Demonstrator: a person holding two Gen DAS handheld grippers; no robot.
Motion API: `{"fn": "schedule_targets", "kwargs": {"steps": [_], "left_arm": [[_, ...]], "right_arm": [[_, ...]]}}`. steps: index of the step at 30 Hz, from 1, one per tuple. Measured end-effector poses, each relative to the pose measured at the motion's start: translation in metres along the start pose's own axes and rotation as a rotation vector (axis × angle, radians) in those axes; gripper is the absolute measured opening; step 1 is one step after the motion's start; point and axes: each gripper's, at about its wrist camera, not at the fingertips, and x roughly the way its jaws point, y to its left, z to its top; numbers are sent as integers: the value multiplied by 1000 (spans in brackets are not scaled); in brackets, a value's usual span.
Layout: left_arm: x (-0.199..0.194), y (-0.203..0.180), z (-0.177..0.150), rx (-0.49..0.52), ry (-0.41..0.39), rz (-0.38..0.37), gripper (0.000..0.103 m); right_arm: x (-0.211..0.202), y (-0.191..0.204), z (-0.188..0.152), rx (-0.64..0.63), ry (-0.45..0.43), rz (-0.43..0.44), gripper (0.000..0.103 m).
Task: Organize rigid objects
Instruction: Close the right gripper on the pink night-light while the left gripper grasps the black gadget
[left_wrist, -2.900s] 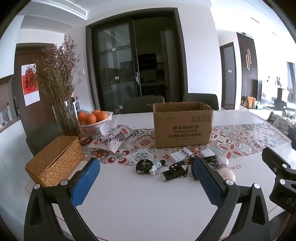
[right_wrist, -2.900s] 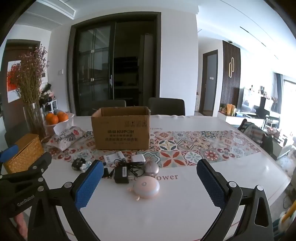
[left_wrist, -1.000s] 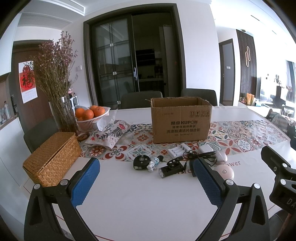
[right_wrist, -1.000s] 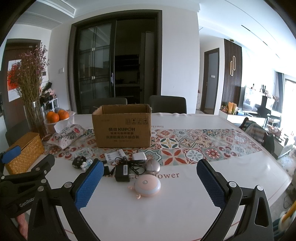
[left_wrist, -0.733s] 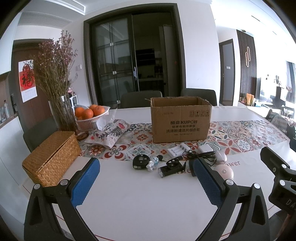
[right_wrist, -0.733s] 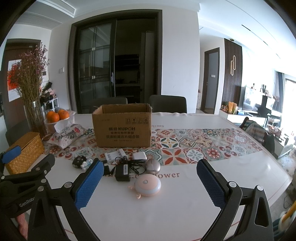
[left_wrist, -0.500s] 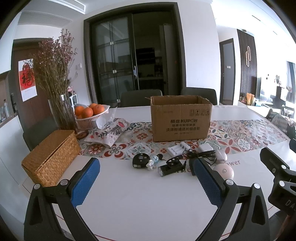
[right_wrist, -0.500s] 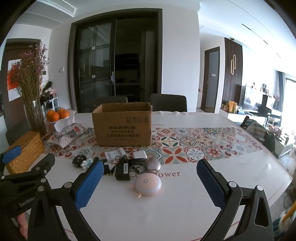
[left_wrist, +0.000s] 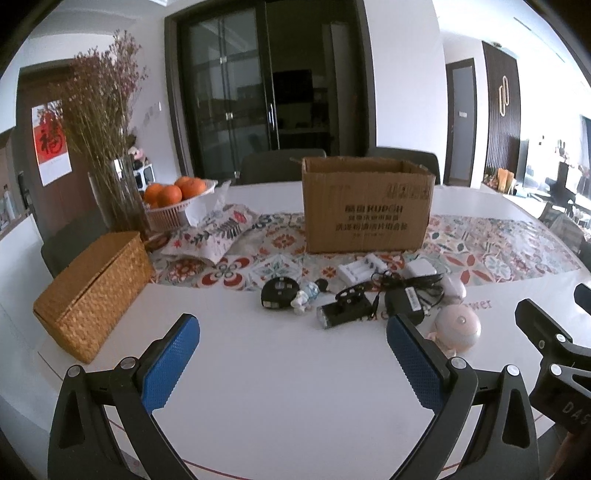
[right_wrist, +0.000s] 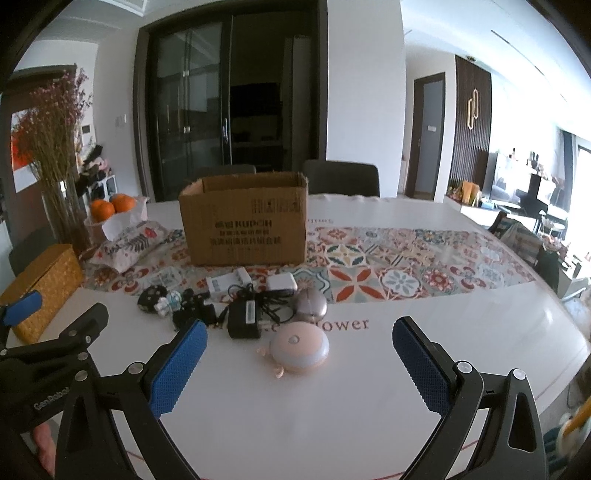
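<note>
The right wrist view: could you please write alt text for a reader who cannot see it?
An open right gripper hovers empty over a white table, with a round pink gadget lying between its blue-padded fingers. Behind lie a black power adapter with tangled cable, other small devices and an open cardboard box on a patterned runner.

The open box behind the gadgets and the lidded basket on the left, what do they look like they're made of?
The box looks like plain brown corrugated cardboard: matte, creased, with printed black lettering. The basket appears to be woven straw or rattan, golden tan, with a visible weave.
</note>
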Motion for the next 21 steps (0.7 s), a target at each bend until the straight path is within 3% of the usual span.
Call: {"fn": "schedule_targets", "kwargs": {"steps": [21], "left_arm": [[99, -26, 2, -30, 136, -30, 103]], "right_arm": [[111, -11, -17, 41, 245, 36, 102]]}}
